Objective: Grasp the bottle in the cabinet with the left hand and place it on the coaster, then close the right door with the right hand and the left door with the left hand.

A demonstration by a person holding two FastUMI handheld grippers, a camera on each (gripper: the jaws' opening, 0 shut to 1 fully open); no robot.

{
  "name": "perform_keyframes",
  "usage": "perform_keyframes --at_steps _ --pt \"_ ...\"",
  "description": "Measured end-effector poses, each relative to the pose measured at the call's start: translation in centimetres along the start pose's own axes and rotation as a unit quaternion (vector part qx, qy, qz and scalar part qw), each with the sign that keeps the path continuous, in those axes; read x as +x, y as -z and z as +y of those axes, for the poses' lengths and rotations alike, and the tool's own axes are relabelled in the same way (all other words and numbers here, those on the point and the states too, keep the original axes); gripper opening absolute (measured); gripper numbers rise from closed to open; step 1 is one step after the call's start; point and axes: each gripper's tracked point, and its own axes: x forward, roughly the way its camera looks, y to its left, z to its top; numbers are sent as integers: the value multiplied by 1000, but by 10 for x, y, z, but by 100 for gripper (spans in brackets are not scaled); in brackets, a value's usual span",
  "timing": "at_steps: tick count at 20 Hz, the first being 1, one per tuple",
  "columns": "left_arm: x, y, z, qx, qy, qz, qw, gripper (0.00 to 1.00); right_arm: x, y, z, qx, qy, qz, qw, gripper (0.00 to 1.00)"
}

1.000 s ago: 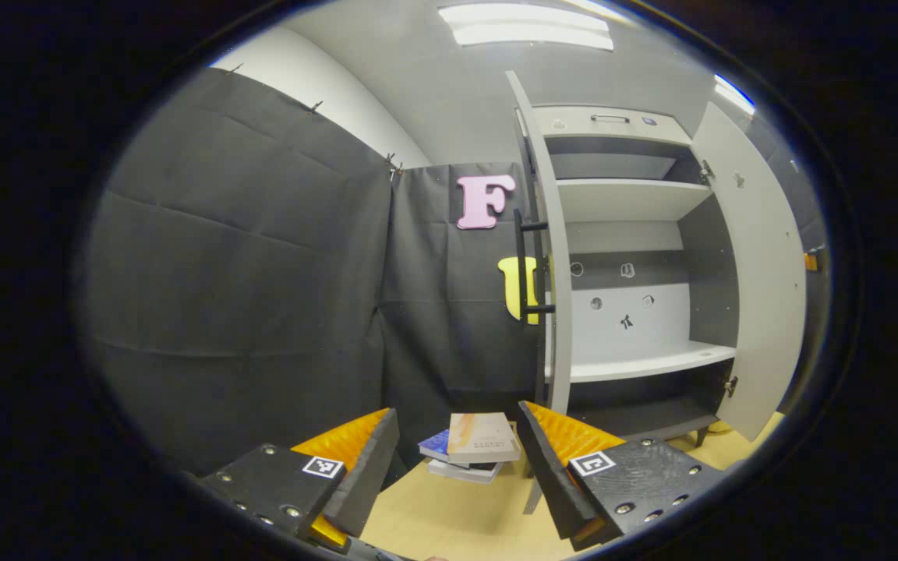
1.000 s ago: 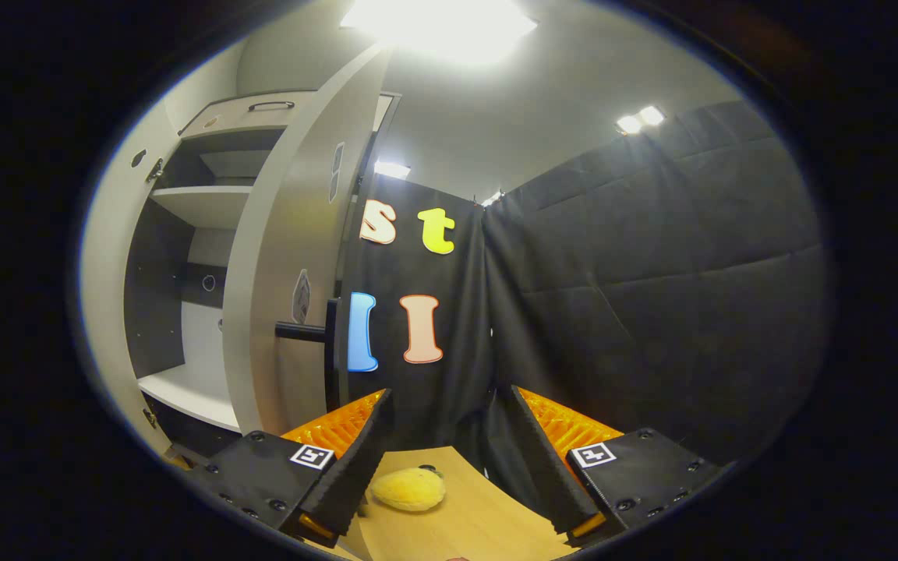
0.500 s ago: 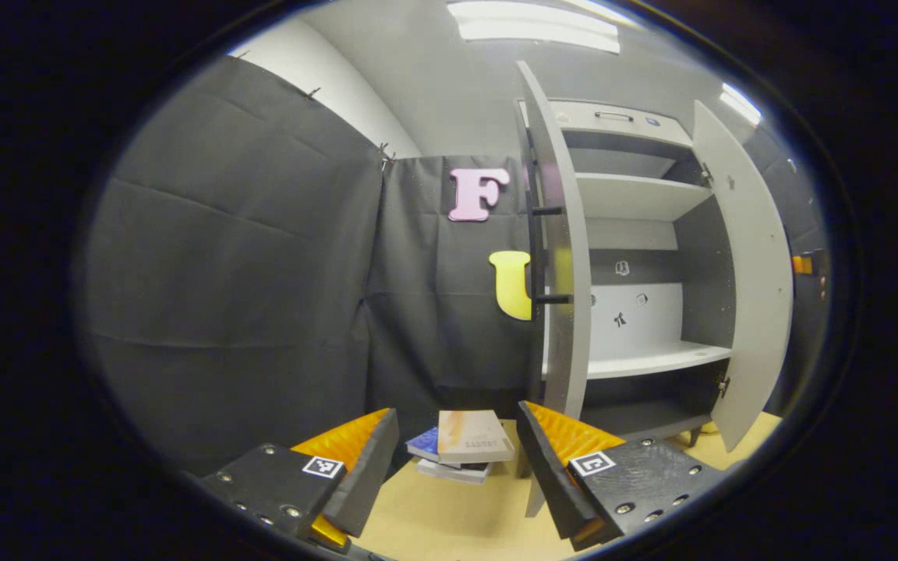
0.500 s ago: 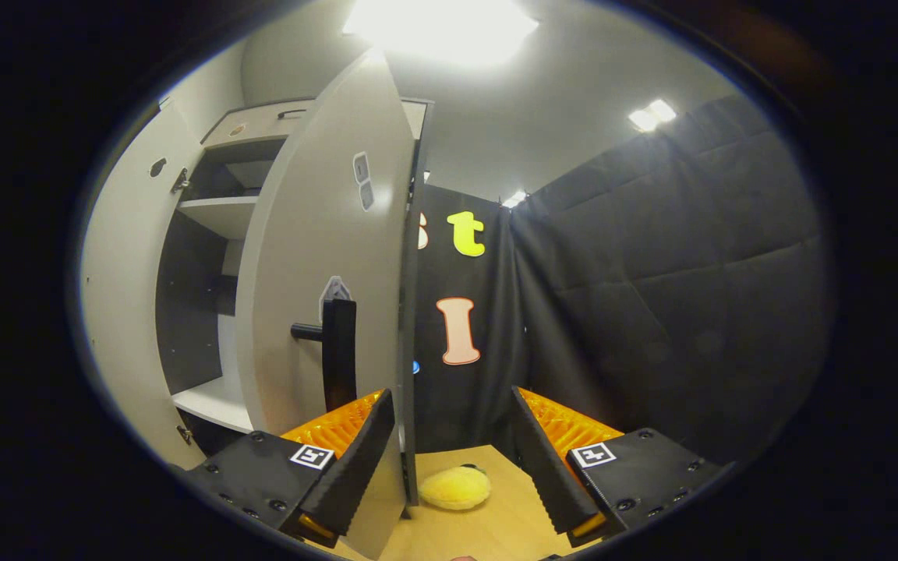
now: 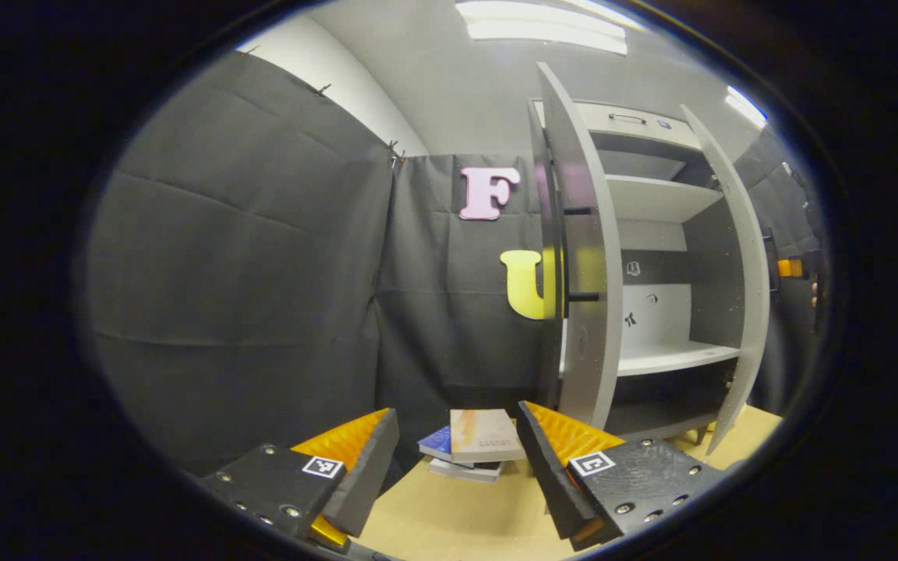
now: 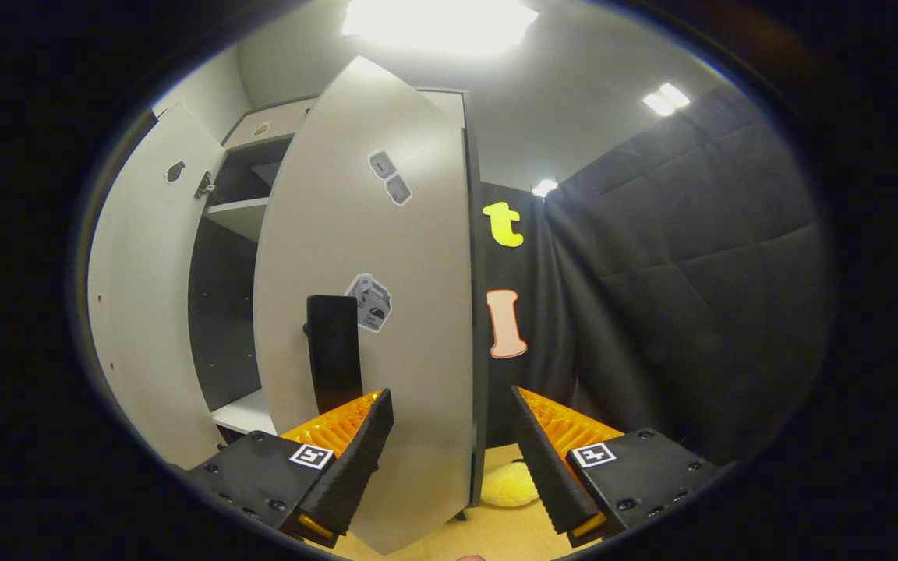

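While both doors stand partly open, the relation that matters is between the right gripper (image 6: 449,436) and the right door (image 6: 387,312): in the right gripper view the door's outer face stands right ahead of the spread fingers, filling the gap between them, its long axis upright and its free edge running down just left of the right-hand finger. The black handle (image 6: 334,351) rises upright on that face, just above the left-hand finger. Whether the fingers touch the panel cannot be told; nothing is gripped, the jaws gape wide. Beyond the door's left edge lie the cabinet shelves (image 6: 242,214) and, farther left, the inner face of the left door (image 6: 145,296). A yellow soft object (image 6: 507,483) lies on the tabletop past the door's foot. In the left gripper view the left gripper (image 5: 457,460) hangs back, level, jaws wide and empty, pointed at a stack of books (image 5: 472,444) on the wooden table (image 5: 449,522); the left door (image 5: 585,257) stands edge-on up and to the right, well apart from the fingers. Bottle and coaster are not identifiable here; the shelves in sight look bare. Judgement: the right hand is nearer its door and placed to push it toward the cabinet, the left must then swing right.
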Motion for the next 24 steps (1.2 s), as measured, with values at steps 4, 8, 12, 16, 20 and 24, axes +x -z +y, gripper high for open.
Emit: perform_keyframes --at_steps 4,8,12,16,20,24 --pt "2 -1 1 -6 -5 5 1000 96 4 8 11 9 -11 9 1000 95" --pt "2 -23 -4 -23 2 0 1000 96 -10 8 1 6 -13 4 1000 95" --pt "31 -62 -9 -21 14 -15 1000 96 -32 13 -10 2 -28 1 1000 95" --pt "62 -83 -20 -15 24 -15 999 82 -52 30 -20 0 -37 14 999 95" --pt "93 -90 -35 -13 32 -4 999 96 -66 46 -35 -16 -33 31 999 95" --pt "95 -93 -55 1 30 -14 999 96 -75 49 -56 -24 -23 32 999 95"
